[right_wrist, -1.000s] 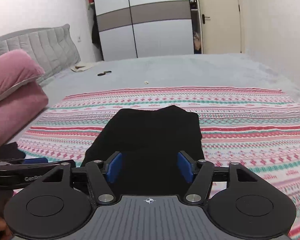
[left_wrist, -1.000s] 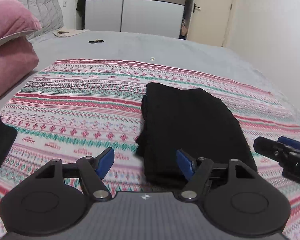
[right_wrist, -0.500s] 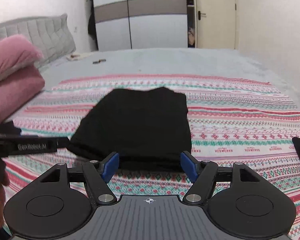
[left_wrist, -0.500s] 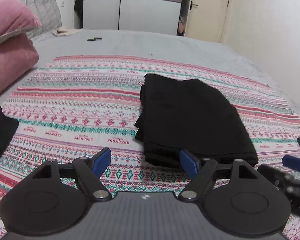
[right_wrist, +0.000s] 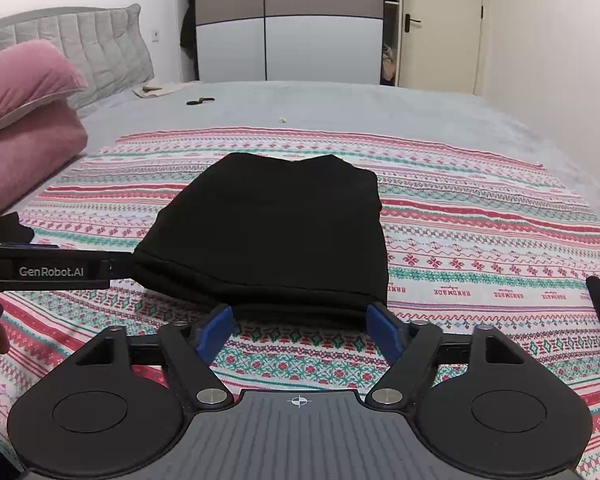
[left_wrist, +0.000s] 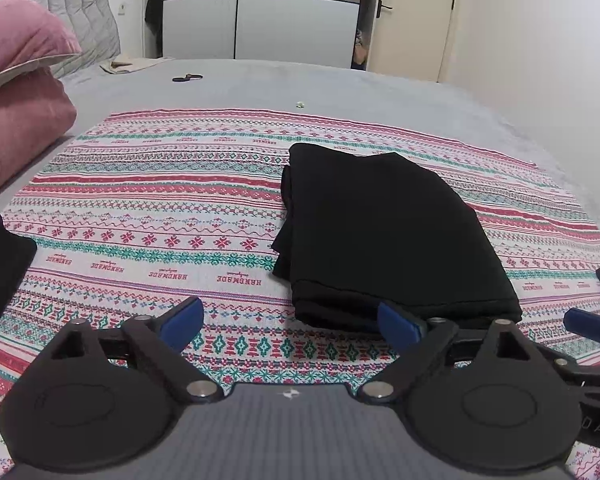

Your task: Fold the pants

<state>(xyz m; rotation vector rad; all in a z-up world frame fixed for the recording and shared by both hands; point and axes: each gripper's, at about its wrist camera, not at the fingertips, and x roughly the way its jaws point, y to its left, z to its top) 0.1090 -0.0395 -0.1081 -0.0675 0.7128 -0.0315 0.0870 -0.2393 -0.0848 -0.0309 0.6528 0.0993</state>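
One folded black pair of pants (left_wrist: 388, 236) lies mid-frame on one striped patterned blanket (left_wrist: 160, 208), with two stacked pink pillows (left_wrist: 16, 80) at upper left.

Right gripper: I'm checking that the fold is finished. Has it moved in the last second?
Yes. The right gripper has drawn back toward the person: its fingertips overlapped the folded pants before, now they sit at the near hem.
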